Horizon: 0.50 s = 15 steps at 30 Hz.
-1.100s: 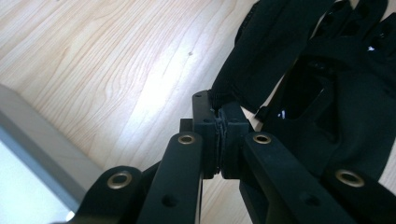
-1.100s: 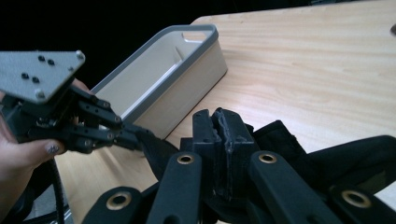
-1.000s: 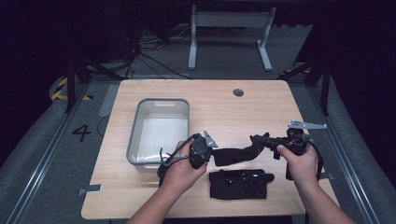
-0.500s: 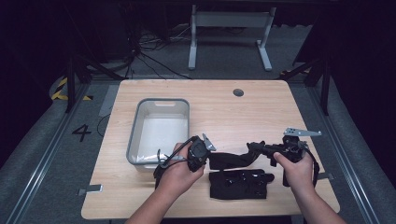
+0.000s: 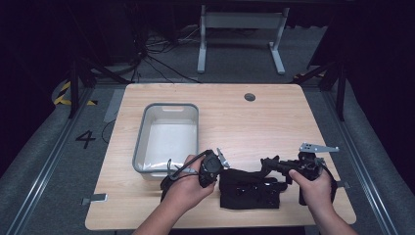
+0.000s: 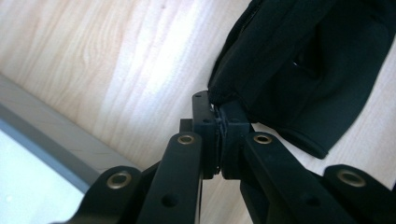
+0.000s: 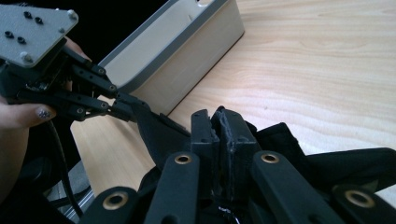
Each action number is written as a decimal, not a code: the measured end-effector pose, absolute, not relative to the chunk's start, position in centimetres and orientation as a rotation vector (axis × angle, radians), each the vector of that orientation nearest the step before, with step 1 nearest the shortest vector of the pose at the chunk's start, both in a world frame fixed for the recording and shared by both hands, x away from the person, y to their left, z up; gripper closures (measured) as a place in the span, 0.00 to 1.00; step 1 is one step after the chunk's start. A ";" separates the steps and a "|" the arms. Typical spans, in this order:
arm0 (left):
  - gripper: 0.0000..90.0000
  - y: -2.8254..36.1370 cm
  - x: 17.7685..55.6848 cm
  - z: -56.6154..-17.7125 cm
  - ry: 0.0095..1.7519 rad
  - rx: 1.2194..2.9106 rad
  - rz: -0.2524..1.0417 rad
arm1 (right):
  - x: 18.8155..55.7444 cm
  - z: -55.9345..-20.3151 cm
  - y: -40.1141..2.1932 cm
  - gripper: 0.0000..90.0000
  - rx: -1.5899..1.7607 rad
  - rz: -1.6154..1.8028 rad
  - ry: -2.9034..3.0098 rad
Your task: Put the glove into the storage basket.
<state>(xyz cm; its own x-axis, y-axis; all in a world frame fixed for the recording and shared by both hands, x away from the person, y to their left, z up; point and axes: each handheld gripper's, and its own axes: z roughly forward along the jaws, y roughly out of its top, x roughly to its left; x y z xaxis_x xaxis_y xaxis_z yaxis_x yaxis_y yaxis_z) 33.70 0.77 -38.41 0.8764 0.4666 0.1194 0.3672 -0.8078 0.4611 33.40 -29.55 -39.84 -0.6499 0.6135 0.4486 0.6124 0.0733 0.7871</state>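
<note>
Folding a black garment (image 5: 249,188), by the look of it, with the cloth lying on the near part of the bench (image 5: 274,122) and strung between the two tools. Pinching one edge in the left hand-held gripper (image 6: 217,135), jaws pressed together on a thin fold of fabric, the bulk of the cloth spreading away ahead and to its right in the left gripper view. Clamping another edge in the right hand-held gripper (image 7: 219,140), jaws likewise closed on bunched cloth, with the rest spilling out below and to either side of its tips. Sitting beyond the left hand-held gripper, just off its far side: a grey bin (image 5: 169,137), open and apparently empty. Probably being mid-fold or readying a lift toward that bin; hard telling which. Calling next for keeping both pinches firm, raising the cloth together and evenly, and avoiding dragging the slack across the wood or snagging the bin's near rim.
</note>
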 end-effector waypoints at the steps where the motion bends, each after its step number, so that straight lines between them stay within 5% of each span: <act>1: 0.96 0.8 33.7 -38.4 0.610 2.622 0.306 | 33.3 -39.9 -29.6 0.94 1.310 1.683 2.304; 15: 0.83 0.4 32.8 -38.5 0.522 2.659 0.112 | 30.2 -40.5 -30.9 0.86 1.352 1.626 2.346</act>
<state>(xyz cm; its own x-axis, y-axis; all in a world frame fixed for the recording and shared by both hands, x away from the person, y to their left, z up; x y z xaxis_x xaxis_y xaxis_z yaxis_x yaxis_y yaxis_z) 32.77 0.39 -38.49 0.9261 0.3773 -0.0027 0.3429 -0.8385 0.4234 30.22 -30.89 -40.54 -0.6333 0.6274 0.4530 0.6444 0.1034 0.7577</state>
